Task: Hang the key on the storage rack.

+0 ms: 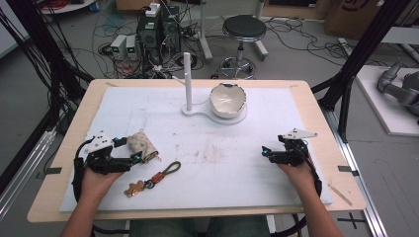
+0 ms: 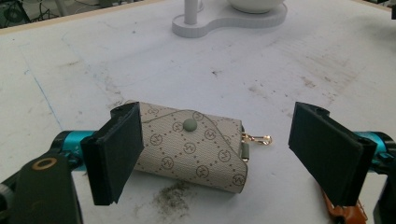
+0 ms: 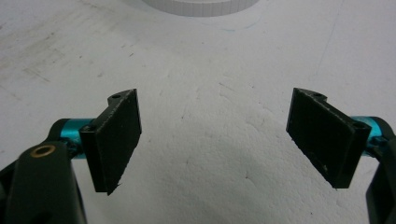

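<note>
Pouch point(image 2: 194, 151) between open left hand-held gripper point(image 2: 217, 151)

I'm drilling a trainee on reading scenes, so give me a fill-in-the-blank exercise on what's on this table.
1. The patterned pouch lies between the jaws of the ____ gripper.
2. The pouch flap closes with a round ____ snap.
3. The right gripper has its jaws ____, nothing between them.
4. The white bowl sits on a stand beside an upright ____.

Missing words: left; green; open; post
</note>
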The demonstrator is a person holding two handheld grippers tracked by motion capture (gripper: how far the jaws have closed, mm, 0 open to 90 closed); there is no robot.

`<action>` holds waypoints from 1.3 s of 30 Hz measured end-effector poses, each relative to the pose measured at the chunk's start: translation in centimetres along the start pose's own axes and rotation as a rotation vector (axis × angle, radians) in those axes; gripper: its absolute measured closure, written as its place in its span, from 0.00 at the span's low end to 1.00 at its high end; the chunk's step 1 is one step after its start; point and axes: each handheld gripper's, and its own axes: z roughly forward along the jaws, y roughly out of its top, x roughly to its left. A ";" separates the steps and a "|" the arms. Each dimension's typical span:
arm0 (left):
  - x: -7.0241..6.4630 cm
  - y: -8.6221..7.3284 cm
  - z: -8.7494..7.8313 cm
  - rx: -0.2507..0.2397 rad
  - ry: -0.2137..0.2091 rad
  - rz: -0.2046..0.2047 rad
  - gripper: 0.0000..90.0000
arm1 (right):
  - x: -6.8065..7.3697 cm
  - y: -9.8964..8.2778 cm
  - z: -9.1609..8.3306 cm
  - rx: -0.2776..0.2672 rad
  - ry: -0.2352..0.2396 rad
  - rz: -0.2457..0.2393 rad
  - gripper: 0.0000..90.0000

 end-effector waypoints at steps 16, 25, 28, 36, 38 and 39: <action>-0.7 -0.2 -0.1 0.010 -0.030 0.017 0.20 | 0.4 0.4 0.4 0.000 0.003 -0.007 0.20; -2.2 0.0 0.5 0.029 -0.091 0.042 0.20 | 0.7 0.4 0.5 0.016 0.003 -0.023 0.20; -2.9 0.0 0.8 0.052 -0.117 0.058 0.20 | 0.7 0.5 0.7 0.022 0.009 -0.024 0.20; -5.2 -0.1 2.3 0.143 -0.182 0.136 0.20 | 0.8 0.5 0.8 0.026 0.015 -0.036 0.20; -5.8 -0.2 2.7 0.176 -0.197 0.165 0.20 | 0.9 0.5 0.8 0.026 0.015 -0.036 0.20; -6.0 -0.2 2.9 0.193 -0.203 0.180 0.20 | 0.9 0.5 0.9 0.029 0.015 -0.043 0.20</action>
